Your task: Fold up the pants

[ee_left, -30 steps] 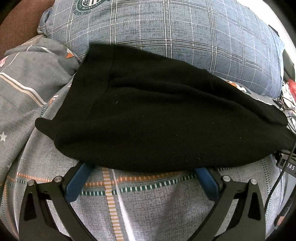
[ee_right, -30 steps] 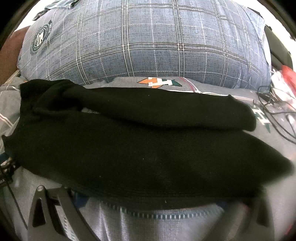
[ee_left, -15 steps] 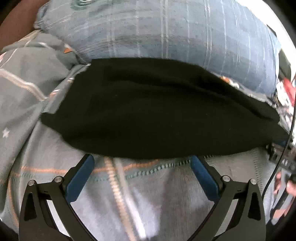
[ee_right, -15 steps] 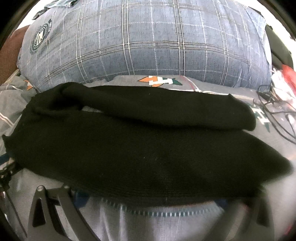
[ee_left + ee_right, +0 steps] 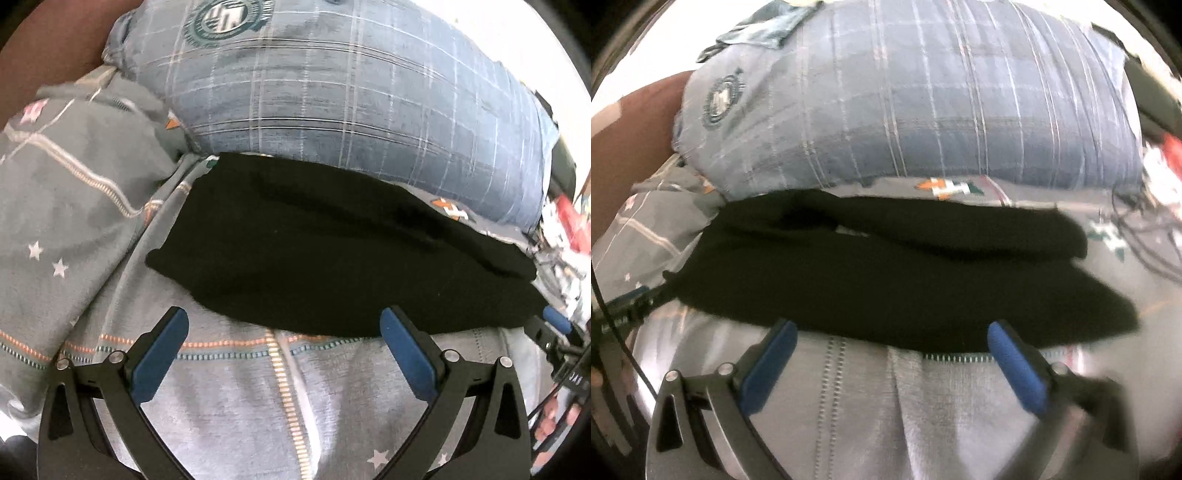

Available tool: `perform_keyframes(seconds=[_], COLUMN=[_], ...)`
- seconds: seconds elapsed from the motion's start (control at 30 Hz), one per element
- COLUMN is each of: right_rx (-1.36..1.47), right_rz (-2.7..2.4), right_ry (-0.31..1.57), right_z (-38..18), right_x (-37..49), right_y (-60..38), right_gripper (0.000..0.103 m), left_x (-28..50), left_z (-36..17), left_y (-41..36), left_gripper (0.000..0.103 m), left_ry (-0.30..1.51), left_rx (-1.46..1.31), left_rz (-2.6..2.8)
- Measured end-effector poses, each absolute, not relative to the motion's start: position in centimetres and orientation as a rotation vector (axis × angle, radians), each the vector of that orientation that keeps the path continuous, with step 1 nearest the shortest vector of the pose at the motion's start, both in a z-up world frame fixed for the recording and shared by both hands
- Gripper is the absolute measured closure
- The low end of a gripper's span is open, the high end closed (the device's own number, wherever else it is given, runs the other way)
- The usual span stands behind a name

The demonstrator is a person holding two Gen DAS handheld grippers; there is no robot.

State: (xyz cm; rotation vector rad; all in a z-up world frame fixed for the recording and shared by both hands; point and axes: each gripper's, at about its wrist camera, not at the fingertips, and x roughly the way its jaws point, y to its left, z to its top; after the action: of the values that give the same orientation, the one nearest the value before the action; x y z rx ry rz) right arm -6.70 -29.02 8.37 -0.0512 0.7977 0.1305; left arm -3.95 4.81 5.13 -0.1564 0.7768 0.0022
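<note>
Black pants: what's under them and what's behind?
The black pants lie on the grey patterned bedsheet; a blue plaid pillow sits behind. The sheet beneath the pants is covered.

The left gripper (image 5: 282, 325) has its jaws spread wide, the two blue-padded fingers (image 5: 159, 360) angled outward from the black frame with nothing between them. Both pads sit clear, the right-hand one reaching up to the edge of the dark cloth ahead. The right gripper (image 5: 892, 338) is likewise spread wide and grips nothing, its blue pads (image 5: 1015, 367) splayed apart; its outer side is blurred. In the left wrist view the right gripper's blue fingertip (image 5: 557, 320) shows at the far right edge, with bare fingers of the person's hand (image 5: 554, 413) below it
</note>
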Motion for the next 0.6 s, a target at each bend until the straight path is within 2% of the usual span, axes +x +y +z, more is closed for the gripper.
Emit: perform_keyframes(seconds=[0.2,0.43,0.6], right_rx=[-0.069,0.037,0.169], right_rz=[0.136,0.117,0.119], right_ry=[0.804,0.859,0.9], right_z=[7.7,5.8,4.6], right_x=[-7.3,-6.9,-5.2], right_y=[-29.9,-33.2,-35.9], right_gripper=[0.001,0.005,0.008], left_x=[-3.9,-1.7,0.4], left_z=[4.3,1.9,0.8], left_y=[7.0,8.8,8.4], left_gripper=[0.0,0.0,0.0], left_ry=[0.783,0.834,0.87], left_rx=[-0.155,-0.354,-0.39], left_rz=[0.061,0.011,0.006])
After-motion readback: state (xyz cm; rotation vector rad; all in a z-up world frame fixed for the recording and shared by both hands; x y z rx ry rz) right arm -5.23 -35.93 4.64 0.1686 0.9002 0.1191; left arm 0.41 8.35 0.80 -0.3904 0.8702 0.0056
